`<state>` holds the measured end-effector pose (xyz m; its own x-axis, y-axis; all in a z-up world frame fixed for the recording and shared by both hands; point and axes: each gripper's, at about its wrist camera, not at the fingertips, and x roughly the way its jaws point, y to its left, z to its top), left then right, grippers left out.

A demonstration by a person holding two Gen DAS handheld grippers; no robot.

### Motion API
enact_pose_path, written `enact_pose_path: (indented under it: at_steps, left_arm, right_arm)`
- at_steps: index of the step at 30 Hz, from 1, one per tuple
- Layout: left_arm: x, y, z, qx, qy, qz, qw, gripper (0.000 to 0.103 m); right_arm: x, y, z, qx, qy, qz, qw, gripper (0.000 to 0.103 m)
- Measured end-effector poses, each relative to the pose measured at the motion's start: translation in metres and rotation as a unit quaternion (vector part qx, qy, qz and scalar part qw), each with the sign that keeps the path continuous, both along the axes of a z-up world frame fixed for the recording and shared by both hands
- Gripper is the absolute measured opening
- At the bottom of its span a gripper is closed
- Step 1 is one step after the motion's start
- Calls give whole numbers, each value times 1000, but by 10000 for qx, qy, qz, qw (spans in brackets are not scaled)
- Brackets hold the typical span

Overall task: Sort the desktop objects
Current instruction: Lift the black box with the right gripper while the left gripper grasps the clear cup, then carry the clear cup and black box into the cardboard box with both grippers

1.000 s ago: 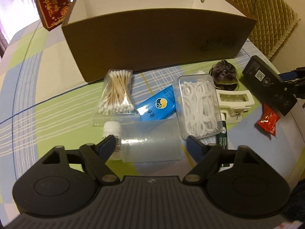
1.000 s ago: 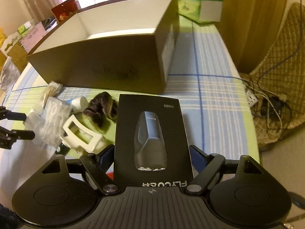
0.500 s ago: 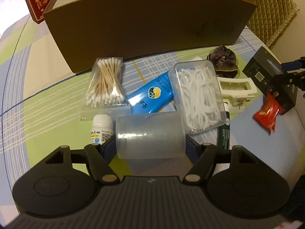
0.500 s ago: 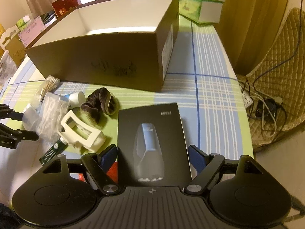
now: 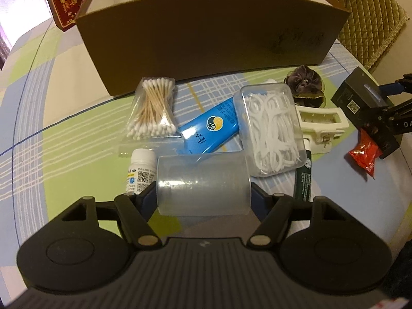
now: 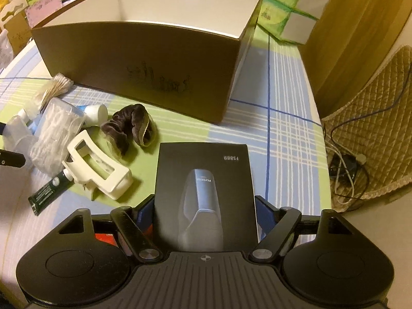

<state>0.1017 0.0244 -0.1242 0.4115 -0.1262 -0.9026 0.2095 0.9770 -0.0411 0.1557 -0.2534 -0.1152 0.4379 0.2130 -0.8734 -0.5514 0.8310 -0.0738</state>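
We have two grips on at once. The left gripper (image 5: 203,193) is clamped across a clear cup (image 5: 203,184) that lies on its side, a pad tight on each end; its jaws have just been closing. The right gripper (image 6: 204,212) has the black carton (image 6: 204,195) between its pads, and its jaws have just been closing too; the near pad looks to touch the carton's edge, so we judge it clamped, though the far side is harder to read. In the left view the carton sits at 3 o'clock with one end tipped off the worktop (image 5: 33,118).

The brown box (image 6: 144,59) stands open at 12 o'clock in both views, and we take it as the place both things go.

To do this well, we should lift the cup straight up before swinging it, because the small bottle (image 5: 140,172) is just beside it at 9 o'clock and the floss tub (image 5: 270,126) is near at 1 o'clock; a sideways drag would knock them. The cup is thin and smooth, so we keep the squeeze firm yet gentle.

The carton is wide and flat, held at one end only, so it may droop. We raise it level, clear the red packet (image 5: 364,155) beside it, and carry both things over the box's near wall without crossing our hands.
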Motion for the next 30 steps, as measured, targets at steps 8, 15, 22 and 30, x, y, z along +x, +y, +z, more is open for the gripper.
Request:
enact_pose_path:
  at_steps: [8, 15, 22, 30]
  left_arm:
    - [-11, -1, 27, -41, -371, 69, 9993, 68]
    - [-3, -3, 61, -35, -863, 17, 9963, 68]
    - [28, -1, 95, -58, -1408, -88, 9900, 68]
    - [77, 6, 116, 38, -1790, -31, 9838, 68]
  right_arm:
    - [-5, -5, 26, 201, -138, -196, 9995, 76]
    - [2, 4, 61, 592, -270, -240, 9976, 76]
    - [31, 20, 101, 1066, -544, -340, 9922, 76]
    - [57, 43, 136, 1311, -764, -474, 9873, 76]
